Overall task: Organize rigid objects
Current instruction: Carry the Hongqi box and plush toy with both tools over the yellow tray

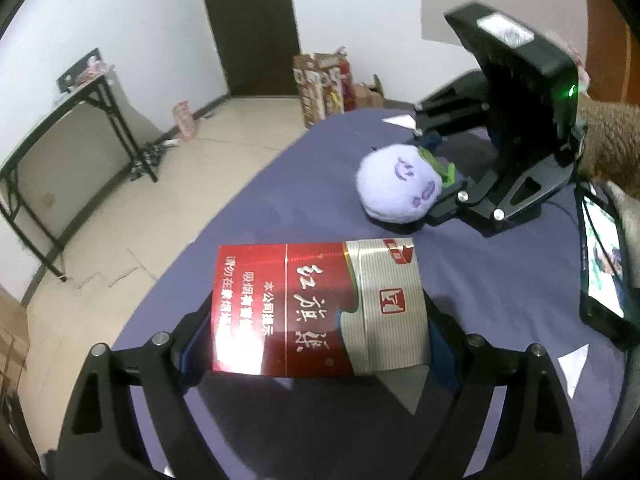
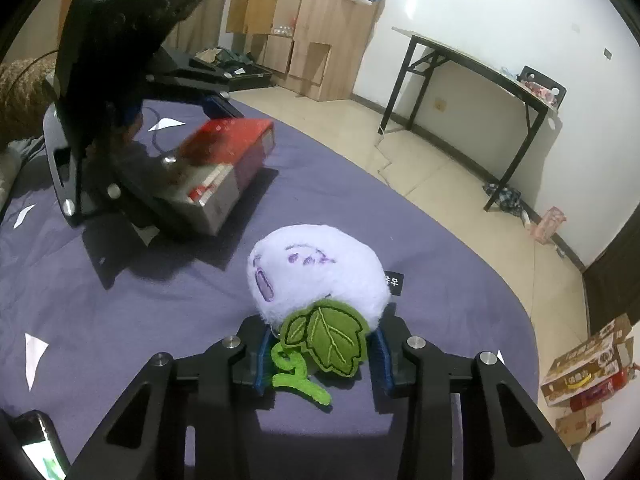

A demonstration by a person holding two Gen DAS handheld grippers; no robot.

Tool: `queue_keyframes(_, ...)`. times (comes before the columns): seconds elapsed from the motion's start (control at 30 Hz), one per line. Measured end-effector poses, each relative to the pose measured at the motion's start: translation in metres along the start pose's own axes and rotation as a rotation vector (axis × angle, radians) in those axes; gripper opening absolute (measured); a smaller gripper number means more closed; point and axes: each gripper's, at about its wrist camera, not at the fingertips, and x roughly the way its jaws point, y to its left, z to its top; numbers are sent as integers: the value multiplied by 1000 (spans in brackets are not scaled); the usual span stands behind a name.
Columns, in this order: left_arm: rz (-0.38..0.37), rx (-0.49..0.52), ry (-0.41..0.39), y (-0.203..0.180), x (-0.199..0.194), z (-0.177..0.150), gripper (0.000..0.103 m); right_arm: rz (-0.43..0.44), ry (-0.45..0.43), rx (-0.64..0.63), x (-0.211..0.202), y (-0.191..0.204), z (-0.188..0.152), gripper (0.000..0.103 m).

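My left gripper (image 1: 318, 320) is shut on a red and silver cigarette carton (image 1: 316, 308), which it holds flat just above the purple tablecloth (image 1: 320, 208). The carton also shows in the right wrist view (image 2: 224, 168), blurred, with the left gripper (image 2: 120, 92) around it. A pale purple plush toy (image 2: 316, 276) with a green leaf (image 2: 328, 340) lies on the cloth. My right gripper (image 2: 320, 360) has its blue-padded fingers on either side of the toy's leaf end, touching or nearly so. The toy (image 1: 400, 184) and right gripper (image 1: 516, 120) also show in the left wrist view.
A phone (image 1: 604, 276) with a lit screen lies on the cloth at the right. White paper scraps (image 2: 34, 356) lie on the cloth. Beyond the table edge are a black folding table (image 2: 476, 76), cardboard boxes (image 2: 588, 372) on the floor and a dark door (image 1: 248, 24).
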Motion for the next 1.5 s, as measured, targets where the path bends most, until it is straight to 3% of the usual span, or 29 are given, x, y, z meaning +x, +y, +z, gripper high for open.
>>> queue_keyframes(0.13, 14, -52, -21, 4, -16, -3, 88, 1, -3, 1, 2, -1, -2, 38)
queue_keyframes(0.57, 16, -74, -37, 10, -33, -4, 88, 25, -12, 16, -1, -4, -12, 36)
queue_keyframes(0.67, 16, -87, -41, 10, -38, -6, 88, 36, -4, 22, -1, -6, -9, 42)
queue_keyframes(0.87, 27, -84, -49, 8, -50, -11, 88, 19, 3, 50, 0, -10, -4, 63)
queue_keyframes(0.93, 32, -83, -50, 8, -55, -11, 88, 22, 8, 55, 0, -11, -2, 82)
queue_keyframes(1.0, 44, -86, -59, 8, -62, -11, 88, 51, 0, 75, -1, -12, 1, 88)
queue_keyframes(1.1, 65, -104, -85, 11, -81, -14, 88, 68, -8, 96, 1, -13, 4, 86)
queue_keyframes(1.17, 90, -134, -112, 15, -101, -20, 88, 91, -7, 108, 6, -12, 8, 61)
queue_keyframes(1.2, 109, -158, -123, 18, -116, -25, 88, 93, 5, 107, 10, -13, 10, 55)
queue_keyframes(1.3, 232, -238, -144, 31, -172, -53, 88, 96, -3, 88, 12, -6, 20, 53)
queue_keyframes(1.37, 361, -298, -145, 40, -217, -79, 88, 139, -47, 108, 6, 2, 36, 53)
queue_keyframes(1.5, 670, -460, -86, 57, -308, -149, 88, 321, -169, 39, -7, 60, 116, 53)
